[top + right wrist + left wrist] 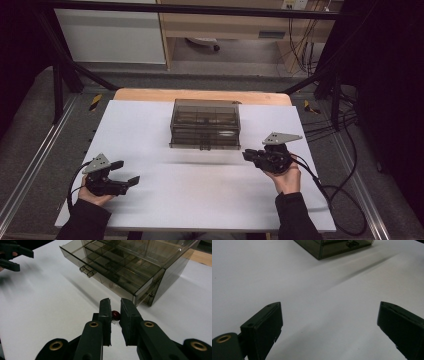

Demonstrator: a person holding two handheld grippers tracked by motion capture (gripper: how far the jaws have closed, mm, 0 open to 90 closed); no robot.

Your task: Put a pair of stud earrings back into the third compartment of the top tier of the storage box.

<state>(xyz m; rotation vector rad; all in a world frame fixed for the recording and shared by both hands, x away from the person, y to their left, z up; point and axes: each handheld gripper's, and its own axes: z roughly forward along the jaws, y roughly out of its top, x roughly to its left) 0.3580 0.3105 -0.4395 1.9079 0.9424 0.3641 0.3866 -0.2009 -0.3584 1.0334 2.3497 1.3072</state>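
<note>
Smoky plastic drawer box (205, 124) sits mid-worktop (150, 200), far side. Right gripper (115, 312), just beside the box's right front corner, jaws nearly closed, a small red bead (115, 314) between the tips; contact unclear. Left gripper (125, 172), well left of the box, jaws spread wide, empty.

Both grippers black, left gripper (125, 172) and right gripper (246, 155) each topped by a grey three-cornered plate, black cable trailing behind; brass-ringed screw holes at the jaw bases in the gripper views; dark sleeves (85, 220) cover both forearms behind the hands
</note>
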